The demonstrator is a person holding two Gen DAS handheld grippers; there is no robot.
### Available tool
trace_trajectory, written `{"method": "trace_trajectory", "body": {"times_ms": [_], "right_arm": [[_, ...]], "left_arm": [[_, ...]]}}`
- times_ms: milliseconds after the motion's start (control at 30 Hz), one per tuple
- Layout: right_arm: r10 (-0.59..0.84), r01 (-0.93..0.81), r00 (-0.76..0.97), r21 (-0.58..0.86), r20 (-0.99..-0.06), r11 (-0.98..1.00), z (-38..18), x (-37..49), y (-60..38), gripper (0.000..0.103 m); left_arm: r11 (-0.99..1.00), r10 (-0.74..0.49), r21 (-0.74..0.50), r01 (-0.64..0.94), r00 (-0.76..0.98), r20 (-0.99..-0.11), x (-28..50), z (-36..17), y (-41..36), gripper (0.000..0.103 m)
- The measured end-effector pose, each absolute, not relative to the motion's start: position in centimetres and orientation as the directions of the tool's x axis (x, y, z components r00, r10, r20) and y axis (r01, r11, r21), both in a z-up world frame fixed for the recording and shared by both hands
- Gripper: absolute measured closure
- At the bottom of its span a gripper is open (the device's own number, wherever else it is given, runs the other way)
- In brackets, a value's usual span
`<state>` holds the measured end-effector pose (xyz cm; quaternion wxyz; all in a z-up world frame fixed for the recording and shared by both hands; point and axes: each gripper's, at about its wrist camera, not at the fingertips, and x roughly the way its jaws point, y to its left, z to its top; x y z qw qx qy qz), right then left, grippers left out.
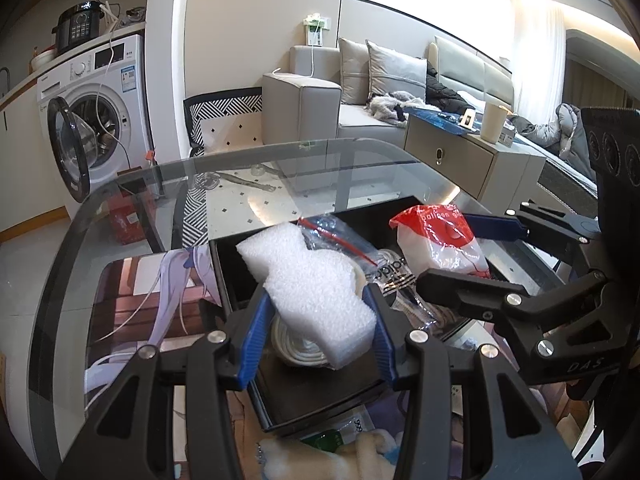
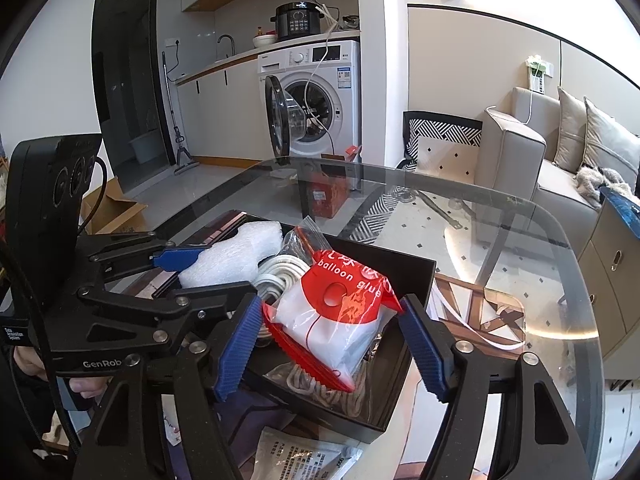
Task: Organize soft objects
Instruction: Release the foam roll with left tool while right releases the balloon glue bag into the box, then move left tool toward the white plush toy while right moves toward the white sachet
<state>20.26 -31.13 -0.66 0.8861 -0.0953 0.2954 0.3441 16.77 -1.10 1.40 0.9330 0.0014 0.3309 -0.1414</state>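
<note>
1. Left gripper: jaws closed on white foam block, held over black box.
2. Right gripper: jaws open, w/ red-white balloon glue bag between them; pads not pressing on it, bag rests in the box.
3. White cord coil and rope lie in the box too.
4. Box sits on glass table; washing machine behind, far.

Washing machine with open door, grey sofa, black cooker on counter.
</note>
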Motion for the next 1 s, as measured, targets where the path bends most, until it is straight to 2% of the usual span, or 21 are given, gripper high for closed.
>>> {"method": "trace_trajectory", "body": {"times_ms": [67,167,200,267,333,400,467,500,567,1000], "right_arm": [[0.553,-0.661,0.596,0.035,-0.583,0.749,-0.6,20.3,-31.4,0.02],[0.552,-0.654,0.607,0.036,-0.571,0.756,-0.4,20.0,-32.0,0.017],[0.552,-0.652,0.61,0.036,-0.569,0.757,-0.3,19.9,-32.3,0.013],[0.56,-0.657,0.611,0.036,-0.56,0.753,-0.1,19.5,-32.7,0.008],[0.552,-0.651,0.623,0.023,-0.554,0.759,0.2,19.0,-33.3,0.007],[0.547,-0.643,0.631,0.023,-0.55,0.765,0.4,18.6,-33.9,0.001],[0.538,-0.631,0.638,0.027,-0.551,0.775,0.5,18.3,-34.5,0.001],[0.534,-0.626,0.639,0.03,-0.554,0.779,0.5,18.1,-34.7,0.001],[0.527,-0.614,0.643,0.037,-0.556,0.788,0.5,17.9,-35.3,0.001],[0.497,-0.607,0.609,0.041,-0.619,0.794,-1.8,14.9,-36.1,0.001]], "left_arm": [[0.958,-0.267,-0.088,0.273,0.739,-0.619,16.8,1.5,-1.2,0.054],[0.956,-0.274,-0.092,0.278,0.739,-0.616,16.5,1.7,-1.2,0.041],[0.955,-0.276,-0.092,0.28,0.741,-0.612,16.3,1.8,-1.2,0.038],[0.954,-0.281,-0.091,0.286,0.744,-0.606,16.1,2.0,-1.3,0.038],[0.956,-0.275,-0.086,0.282,0.746,-0.607,15.7,2.1,-1.3,0.033],[0.953,-0.285,-0.095,0.286,0.751,-0.596,15.2,2.4,-1.1,0.023],[0.957,-0.276,-0.094,0.275,0.757,-0.592,14.8,2.6,-1.0,0.018],[0.961,-0.262,-0.089,0.262,0.76,-0.594,14.6,2.6,-0.9,0.008],[0.969,-0.237,-0.084,0.233,0.771,-0.591,14.1,2.8,-0.6,0.0],[0.988,-0.153,-0.064,0.144,0.785,-0.6,10.9,2.2,1.1,0.0]]}}
